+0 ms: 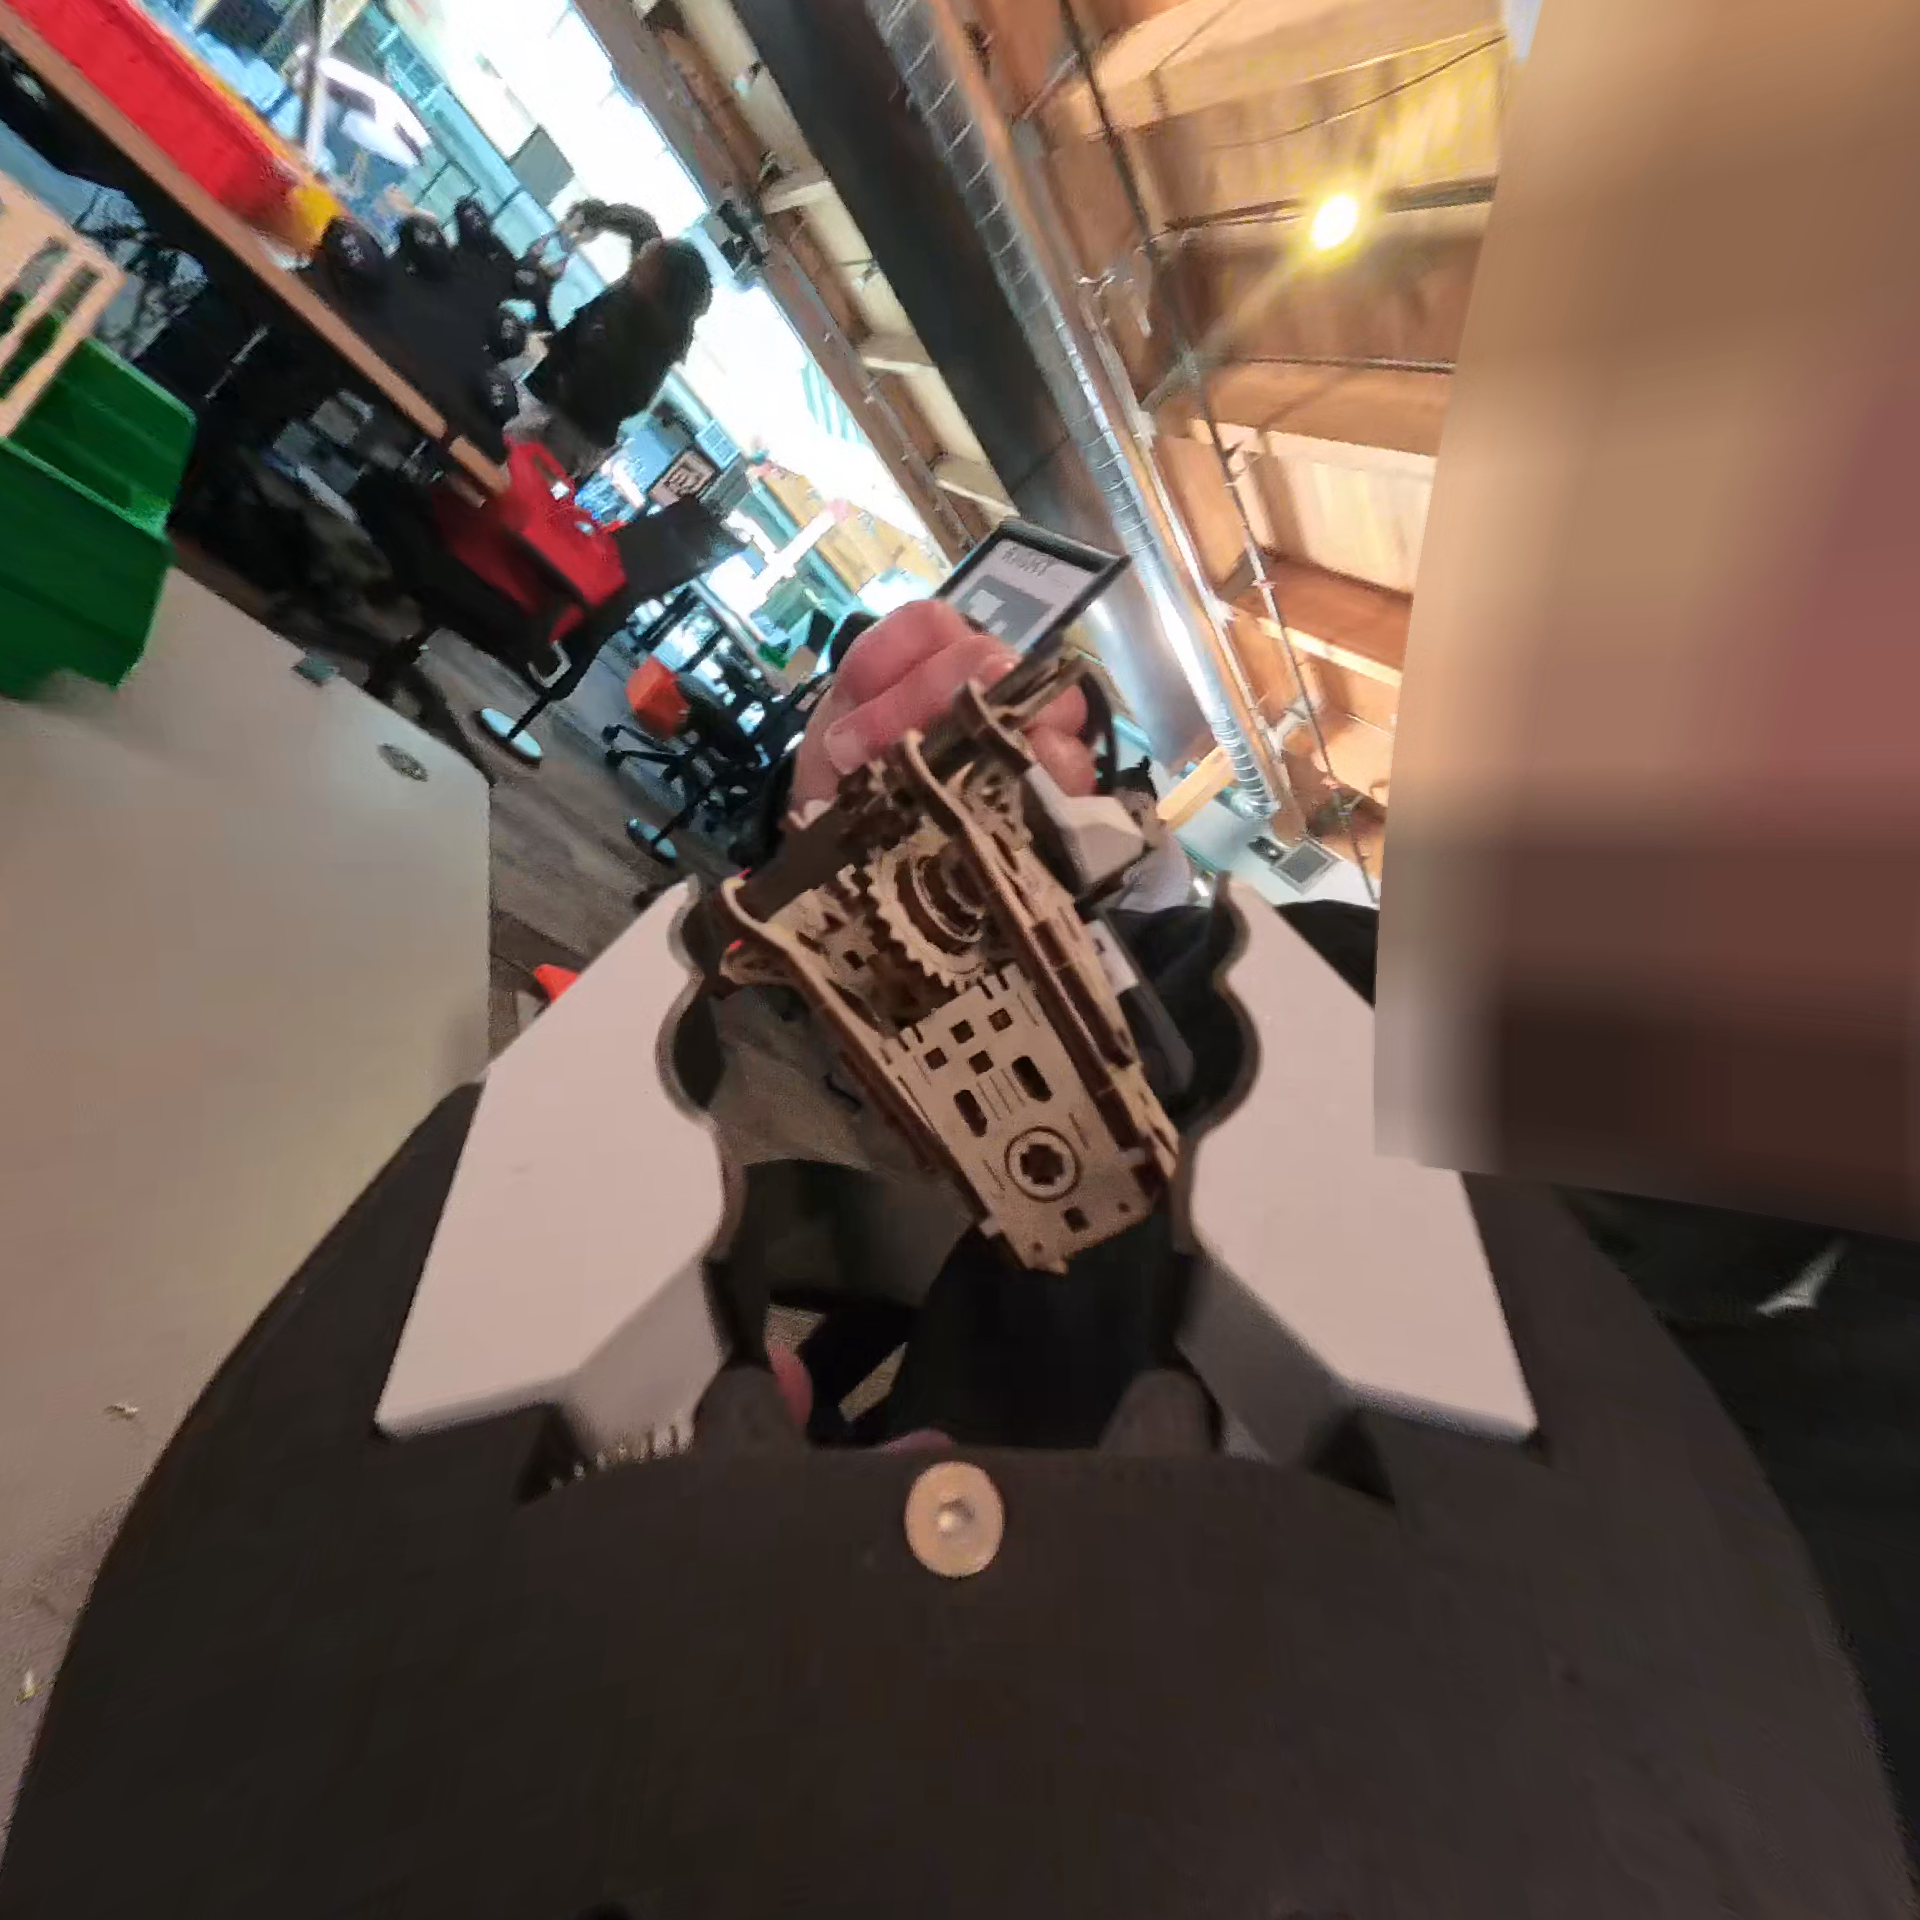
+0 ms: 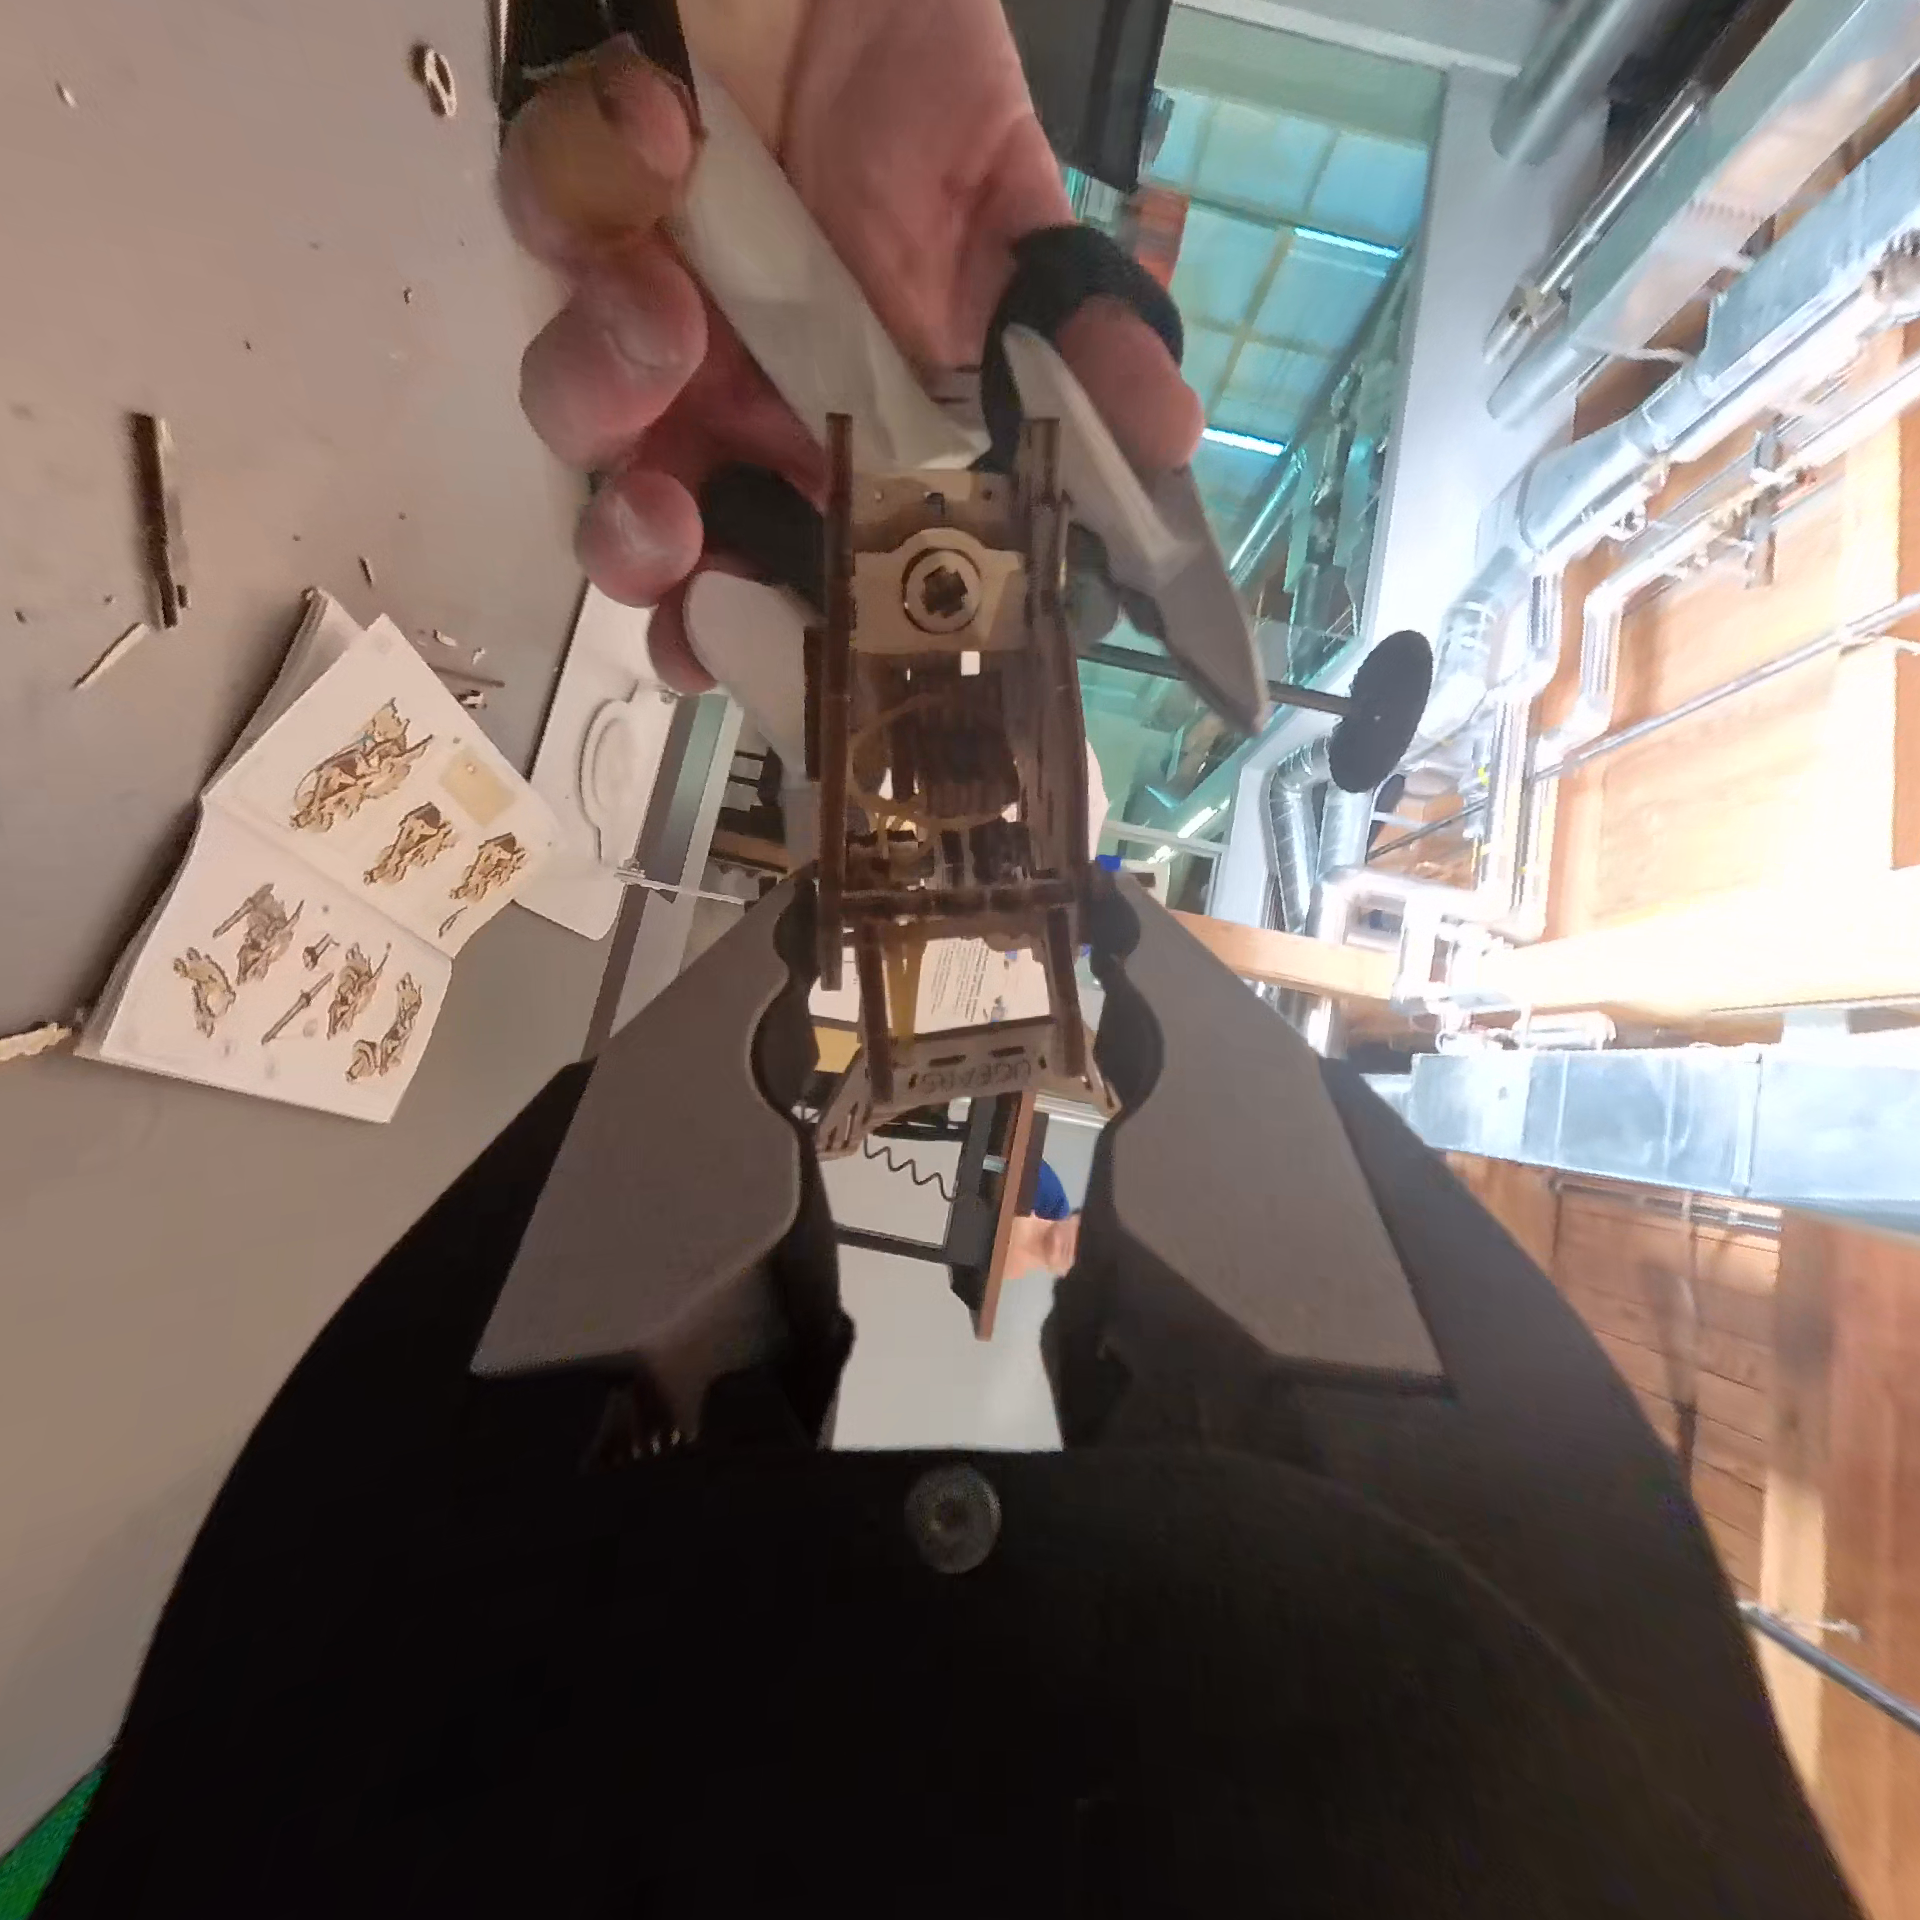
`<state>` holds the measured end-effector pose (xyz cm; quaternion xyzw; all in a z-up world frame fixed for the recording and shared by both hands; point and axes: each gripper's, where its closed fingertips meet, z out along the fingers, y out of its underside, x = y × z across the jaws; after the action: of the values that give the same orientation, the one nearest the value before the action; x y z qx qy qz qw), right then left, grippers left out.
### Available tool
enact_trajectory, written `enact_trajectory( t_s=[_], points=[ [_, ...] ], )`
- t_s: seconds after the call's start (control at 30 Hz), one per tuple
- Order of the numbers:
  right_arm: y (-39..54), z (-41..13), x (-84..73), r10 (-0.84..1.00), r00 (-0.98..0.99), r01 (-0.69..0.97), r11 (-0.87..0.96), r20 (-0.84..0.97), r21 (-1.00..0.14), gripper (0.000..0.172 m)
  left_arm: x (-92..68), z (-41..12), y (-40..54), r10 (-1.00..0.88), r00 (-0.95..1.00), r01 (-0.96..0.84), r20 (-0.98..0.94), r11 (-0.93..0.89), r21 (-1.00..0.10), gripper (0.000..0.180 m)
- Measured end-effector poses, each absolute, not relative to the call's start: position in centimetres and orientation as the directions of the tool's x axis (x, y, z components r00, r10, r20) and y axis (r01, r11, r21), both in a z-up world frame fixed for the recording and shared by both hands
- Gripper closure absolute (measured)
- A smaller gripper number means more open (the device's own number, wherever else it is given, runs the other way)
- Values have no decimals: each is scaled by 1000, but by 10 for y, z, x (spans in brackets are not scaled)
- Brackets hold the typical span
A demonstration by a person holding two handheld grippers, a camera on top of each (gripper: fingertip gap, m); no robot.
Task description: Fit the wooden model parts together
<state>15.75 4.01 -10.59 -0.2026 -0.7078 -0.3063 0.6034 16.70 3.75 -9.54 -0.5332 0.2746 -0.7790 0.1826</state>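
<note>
Left wrist view shows the wooden model [image 1: 940, 997], a pale laser-cut frame with toothed gears inside, raised in the air well clear of the bench [image 1: 208, 883]. The model lies between the white fingers [image 1: 582, 1091] of the left gripper [image 1: 951, 997]. Its left edge meets the left finger; the right-hand pad is masked by the model, so a firm two-sided clamp cannot be confirmed from this view alone. A bare hand [image 1: 914, 675] sits at the model's far end, fingertips on the frame.

In the right wrist view, the same model [image 2: 940, 727] runs away from the camera. Its near end sits between the dark fingers [image 2: 644, 1143] of the right gripper [image 2: 945, 935], whose jaws are closed to the frame's width, with both side rails against the pads. At the far end, the other gripper's white fingers [image 2: 1143, 488] bracket the frame, held by a hand [image 2: 790, 270].

Judgement: the model is held at both ends, and off the bench, so that it stays steady and its underside and gear train remain open to view for fitting. An open instruction booklet [image 2: 312, 862] lies on the bench [image 2: 260, 312] beside loose wooden offcuts [image 2: 161, 520], within reach for reference.
</note>
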Motion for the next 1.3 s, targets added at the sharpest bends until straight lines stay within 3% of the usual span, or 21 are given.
enact_trajectory(
  t_s=[0.03, 0.07, 0.43, 0.63, 0.77, 0.9, 1.03, 1.2, 1.23, 1.3],
  points=[
    [40, -105, 159, -86, -183, 653, 734, 979, 186, 122, 170, -98, 41, -583, -347, 3, 734, -784, -621, 103],
    [39, -103, 160, -96, -177, 651, 735, 980, 190, 122, 171, -100, 45, -582, -343, 14, 738, -788, -615, 116],
    [54, -133, 173, -66, -155, 659, 737, 986, 153, 121, 184, -130, 62, -501, -296, 134, 813, -865, -484, 117],
    [61, -147, 174, -4, -109, 671, 738, 994, 77, 121, 184, -147, 69, -541, -209, 147, 815, -841, -521, 119],
    [67, -180, 171, 140, -94, 693, 720, 986, -36, 109, 178, -175, 72, -591, -60, 56, 804, -807, -588, 125],
    [63, -219, 167, 317, -54, 686, 701, 947, -195, 102, 164, -215, 82, -590, 90, -27, 802, -807, -591, 126],
    [58, -230, 173, 568, 98, 606, 617, 817, -501, 105, 154, -245, 84, -612, 158, -92, 775, -791, -605, 125],
    [57, -236, 186, 872, 187, 435, 341, 453, -834, 132, 146, -271, 81, -641, 163, -221, 750, -765, -605, 125],
    [57, -241, 187, 913, 189, 400, 265, 361, -878, 139, 145, -279, 83, -642, 186, -244, 744, -764, -597, 125],
    [63, -256, 185, 952, 188, 400, 150, 241, -904, 136, 140, -299, 86, -668, 258, -314, 698, -741, -594, 125]
  ],
)
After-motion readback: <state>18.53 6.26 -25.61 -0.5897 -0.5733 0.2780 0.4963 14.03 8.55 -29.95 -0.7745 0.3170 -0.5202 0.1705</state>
